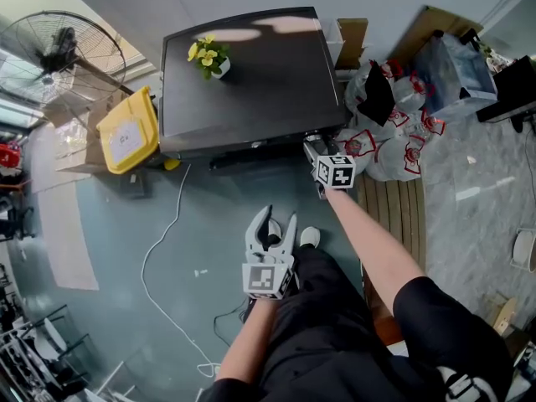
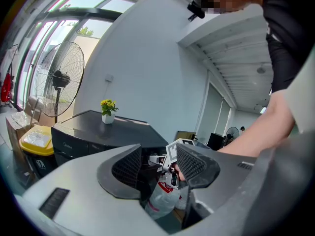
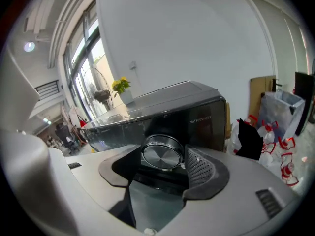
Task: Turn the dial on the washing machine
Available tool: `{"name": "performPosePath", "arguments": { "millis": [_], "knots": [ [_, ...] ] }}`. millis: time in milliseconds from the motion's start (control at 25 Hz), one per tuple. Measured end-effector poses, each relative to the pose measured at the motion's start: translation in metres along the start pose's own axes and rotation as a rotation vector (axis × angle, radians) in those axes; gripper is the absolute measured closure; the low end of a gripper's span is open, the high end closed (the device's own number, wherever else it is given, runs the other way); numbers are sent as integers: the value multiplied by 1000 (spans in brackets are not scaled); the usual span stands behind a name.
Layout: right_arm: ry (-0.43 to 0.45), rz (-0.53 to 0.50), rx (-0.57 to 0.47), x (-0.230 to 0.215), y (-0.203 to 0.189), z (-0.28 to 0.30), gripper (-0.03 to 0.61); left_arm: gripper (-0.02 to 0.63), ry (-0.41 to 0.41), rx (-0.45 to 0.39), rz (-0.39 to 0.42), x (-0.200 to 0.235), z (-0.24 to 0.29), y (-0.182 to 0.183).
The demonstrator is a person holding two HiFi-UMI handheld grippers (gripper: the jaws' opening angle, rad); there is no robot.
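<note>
The washing machine [image 1: 251, 74] is a dark box seen from above; its glossy front panel [image 3: 197, 119] fills the right gripper view. On that panel sits the round silver dial [image 3: 162, 154]. My right gripper [image 3: 165, 167] is open at the panel's right end, one jaw on each side of the dial, the pads close to its rim. From the head view, the right gripper [image 1: 316, 151] reaches the machine's front right corner. My left gripper [image 1: 279, 222] hangs open over the floor in front of the machine, holding nothing; in its own view the left gripper [image 2: 158, 163] looks toward the right gripper.
A potted yellow flower [image 1: 209, 57] stands on the machine's top. A yellow bin [image 1: 130, 130] and a standing fan [image 1: 59, 48] are to the left. White bags [image 1: 394, 132] and a wooden pallet [image 1: 394, 208] lie to the right. A white cable [image 1: 163, 249] runs across the floor.
</note>
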State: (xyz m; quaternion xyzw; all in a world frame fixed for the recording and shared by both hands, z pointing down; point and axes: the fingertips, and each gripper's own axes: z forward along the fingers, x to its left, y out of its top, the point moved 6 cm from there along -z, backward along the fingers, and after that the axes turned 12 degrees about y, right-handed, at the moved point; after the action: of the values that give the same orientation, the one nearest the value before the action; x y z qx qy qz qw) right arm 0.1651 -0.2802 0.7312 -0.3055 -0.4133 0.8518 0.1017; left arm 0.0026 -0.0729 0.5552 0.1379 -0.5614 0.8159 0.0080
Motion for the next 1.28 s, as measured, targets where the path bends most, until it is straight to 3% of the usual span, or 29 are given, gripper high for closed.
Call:
{"name": "performPosePath", "arguments": {
  "millis": [800,1040,1280],
  "knots": [
    [-107,-454,161,20,-1,7,330,414,10,2,5,-1,2,1],
    [-171,-449,181,18,-3,8,330,414,17,17,10,-1,1,-5],
    [-154,-391,161,15,-4,8,330,414,28,24,12,1,2,-2]
  ]
}}
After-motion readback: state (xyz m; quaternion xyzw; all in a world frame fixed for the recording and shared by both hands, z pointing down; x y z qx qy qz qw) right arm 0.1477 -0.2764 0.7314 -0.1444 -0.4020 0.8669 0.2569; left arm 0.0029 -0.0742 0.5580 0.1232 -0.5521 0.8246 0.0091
